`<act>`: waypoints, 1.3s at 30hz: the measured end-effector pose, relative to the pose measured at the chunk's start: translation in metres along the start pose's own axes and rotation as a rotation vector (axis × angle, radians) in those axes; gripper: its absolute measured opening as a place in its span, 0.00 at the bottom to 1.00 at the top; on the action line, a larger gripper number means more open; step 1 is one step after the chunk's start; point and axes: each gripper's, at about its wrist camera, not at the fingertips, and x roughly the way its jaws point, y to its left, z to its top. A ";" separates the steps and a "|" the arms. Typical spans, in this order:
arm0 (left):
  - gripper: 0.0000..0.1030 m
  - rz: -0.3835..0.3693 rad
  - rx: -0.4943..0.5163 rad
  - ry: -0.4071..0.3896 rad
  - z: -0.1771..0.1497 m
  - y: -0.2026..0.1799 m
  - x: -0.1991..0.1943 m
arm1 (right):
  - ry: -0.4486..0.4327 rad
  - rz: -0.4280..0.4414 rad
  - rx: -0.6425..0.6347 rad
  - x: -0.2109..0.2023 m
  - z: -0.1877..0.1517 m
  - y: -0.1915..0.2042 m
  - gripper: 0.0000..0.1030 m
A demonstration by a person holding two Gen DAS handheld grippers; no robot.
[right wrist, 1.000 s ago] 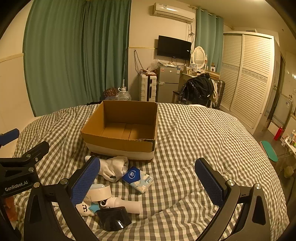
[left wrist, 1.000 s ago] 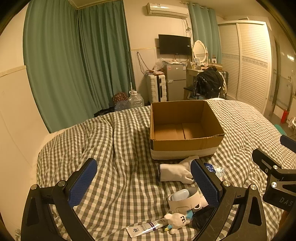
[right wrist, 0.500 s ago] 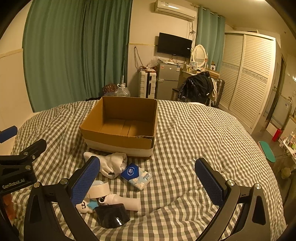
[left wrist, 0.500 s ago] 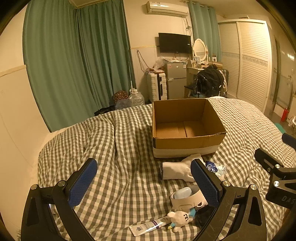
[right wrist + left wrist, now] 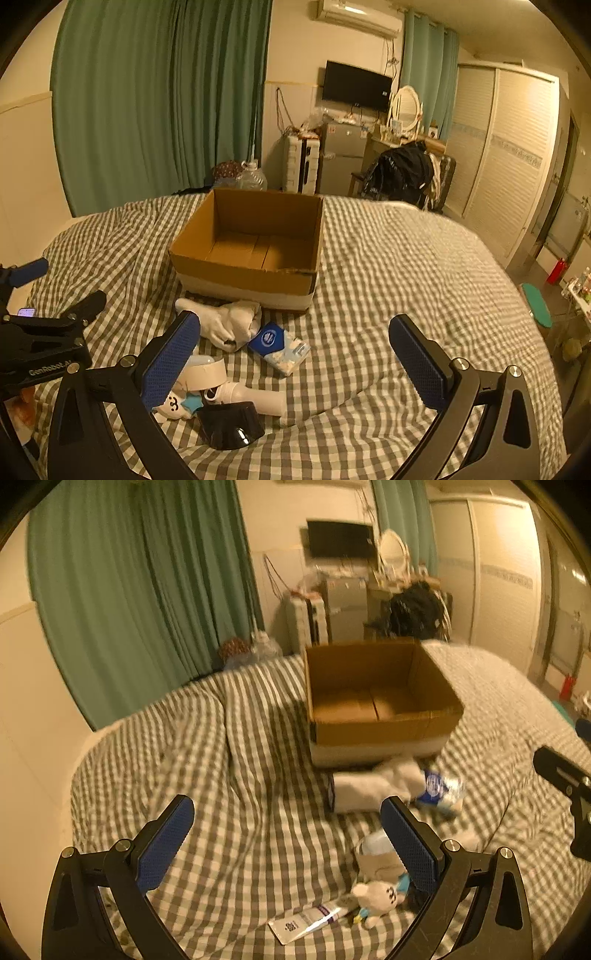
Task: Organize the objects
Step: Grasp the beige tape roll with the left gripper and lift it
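Left gripper (image 5: pixel 286 830) and right gripper (image 5: pixel 295 349) both spread wide, holding nothing, over the checked bed cover (image 5: pixel 406 277). Open cardboard box (image 5: pixel 251 247) at the far middle. Near it, in a loose pile: white glove (image 5: pixel 229 321), tissue pack (image 5: pixel 279 347), tape roll (image 5: pixel 205 373), small plush toy (image 5: pixel 376 899), tube (image 5: pixel 306 921).

We see an open cardboard box (image 5: pixel 251 254), empty, on the checked bed (image 5: pixel 406 266). Just before it lie a white glove (image 5: pixel 229 321) and a blue tissue pack (image 5: pixel 279 345). Nearer us sit a tape roll (image 5: pixel 205 373), a white bottle (image 5: pixel 255 398), a small plush toy (image 5: pixel 376 897), a tube (image 5: pixel 310 921) and a black mouse (image 5: pixel 231 424).
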 end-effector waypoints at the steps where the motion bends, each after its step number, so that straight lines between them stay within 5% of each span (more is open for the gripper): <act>1: 1.00 -0.011 0.007 0.018 -0.003 -0.001 0.006 | 0.018 0.002 0.004 0.006 -0.002 0.000 1.00; 10: 1.00 -0.166 0.060 0.179 -0.029 -0.038 0.051 | 0.189 -0.021 0.055 0.070 -0.032 -0.012 1.00; 20: 1.00 -0.317 0.071 0.345 -0.041 -0.074 0.108 | 0.283 -0.033 0.111 0.095 -0.049 -0.030 1.00; 22: 0.97 -0.341 0.061 0.374 -0.044 -0.078 0.118 | 0.288 -0.035 0.117 0.096 -0.050 -0.032 1.00; 24: 0.83 -0.371 0.034 0.391 -0.046 -0.078 0.128 | 0.294 -0.044 0.112 0.097 -0.050 -0.032 1.00; 26: 0.82 -0.388 0.008 0.392 -0.045 -0.074 0.129 | 0.300 -0.054 0.105 0.098 -0.051 -0.031 1.00; 32: 0.82 -0.314 0.029 0.297 -0.038 -0.057 0.103 | 0.316 -0.069 0.072 0.092 -0.053 -0.021 1.00; 39: 0.82 -0.201 0.057 0.206 -0.035 -0.019 0.070 | 0.388 0.066 -0.018 0.086 -0.069 0.022 1.00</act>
